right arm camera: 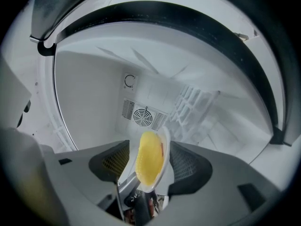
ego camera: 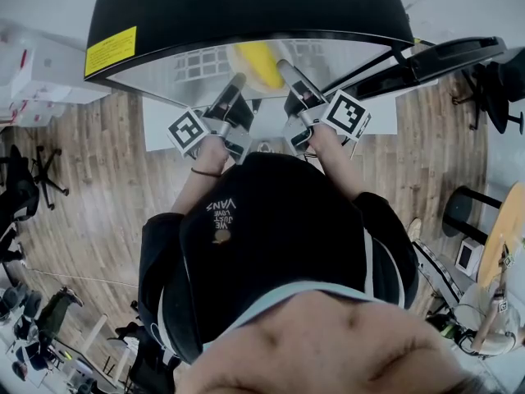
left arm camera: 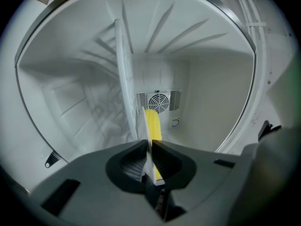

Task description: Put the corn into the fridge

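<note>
A yellow corn cob (ego camera: 259, 62) lies on a thin white plate just inside the open fridge (ego camera: 246, 6). My left gripper (ego camera: 235, 87) reaches into the fridge on the cob's left. In the left gripper view the left gripper (left arm camera: 150, 147) is shut on the plate's rim (left arm camera: 146, 126), with the corn (left arm camera: 154, 124) just beyond. My right gripper (ego camera: 289, 74) reaches in from the right. In the right gripper view the right gripper (right arm camera: 148, 150) stands wide, the corn (right arm camera: 150, 163) and plate (right arm camera: 166, 142) between its pads, a gap showing on the corn's side.
The fridge's white inside has a fan vent (right arm camera: 142, 117) on the back wall and a wire shelf (right arm camera: 193, 100) in line with the plate. Its black door (ego camera: 435, 60) hangs open at the right. Office chairs (ego camera: 33, 175) and stools (ego camera: 472, 212) stand on the wooden floor.
</note>
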Demonstrator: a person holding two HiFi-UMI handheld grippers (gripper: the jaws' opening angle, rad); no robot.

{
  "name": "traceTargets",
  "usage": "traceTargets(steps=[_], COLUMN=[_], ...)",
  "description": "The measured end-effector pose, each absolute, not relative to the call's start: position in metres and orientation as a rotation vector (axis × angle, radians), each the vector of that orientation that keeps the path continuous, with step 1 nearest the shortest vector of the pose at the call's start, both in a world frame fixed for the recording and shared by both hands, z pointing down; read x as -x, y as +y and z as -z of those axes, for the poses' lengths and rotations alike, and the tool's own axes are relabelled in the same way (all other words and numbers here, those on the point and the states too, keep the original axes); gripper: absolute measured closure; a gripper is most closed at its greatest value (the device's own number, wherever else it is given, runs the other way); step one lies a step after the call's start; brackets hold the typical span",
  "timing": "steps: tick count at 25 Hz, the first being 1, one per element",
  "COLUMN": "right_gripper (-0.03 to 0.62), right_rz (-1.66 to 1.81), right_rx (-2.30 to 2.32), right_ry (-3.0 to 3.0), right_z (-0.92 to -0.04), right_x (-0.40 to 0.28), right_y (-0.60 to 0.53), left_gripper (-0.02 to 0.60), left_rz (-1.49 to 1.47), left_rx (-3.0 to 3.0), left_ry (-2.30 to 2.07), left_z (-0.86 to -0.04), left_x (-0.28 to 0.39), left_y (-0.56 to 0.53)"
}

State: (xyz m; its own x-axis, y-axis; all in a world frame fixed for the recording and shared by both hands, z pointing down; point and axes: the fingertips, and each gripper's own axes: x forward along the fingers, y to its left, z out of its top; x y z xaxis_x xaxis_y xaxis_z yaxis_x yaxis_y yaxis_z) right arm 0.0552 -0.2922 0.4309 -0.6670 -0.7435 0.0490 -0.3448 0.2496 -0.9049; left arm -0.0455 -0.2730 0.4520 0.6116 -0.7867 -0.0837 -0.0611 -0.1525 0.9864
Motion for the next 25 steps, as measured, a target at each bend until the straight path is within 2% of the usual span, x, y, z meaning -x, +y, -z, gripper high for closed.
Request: traceTargets(steps=[8,18,25], right_gripper=[0.338,0.338,0.338], right_rz=[1.335,1.177,0.886], right_rx=[0.941,1.107,1.257], right_ry=[2.197,2.370,2.591], right_z=[-0.422,-0.430,-0.426], right_x=[-0.050,-0.053,-0.051], right_y=[-0.286,-0.273,-0.264], left_gripper=[0.537,0.537,0.537], left_rz=[0.738,0.739,0.724], left_rx=[-1.616,-1.616,-1.626], left_ry=[-0.717,-0.690,-0.681], left_z=[-0.454,-0.454,-0.454], left_x=[0.048,0.047,0.047], left_y=[-0.277,-0.279,-0.279])
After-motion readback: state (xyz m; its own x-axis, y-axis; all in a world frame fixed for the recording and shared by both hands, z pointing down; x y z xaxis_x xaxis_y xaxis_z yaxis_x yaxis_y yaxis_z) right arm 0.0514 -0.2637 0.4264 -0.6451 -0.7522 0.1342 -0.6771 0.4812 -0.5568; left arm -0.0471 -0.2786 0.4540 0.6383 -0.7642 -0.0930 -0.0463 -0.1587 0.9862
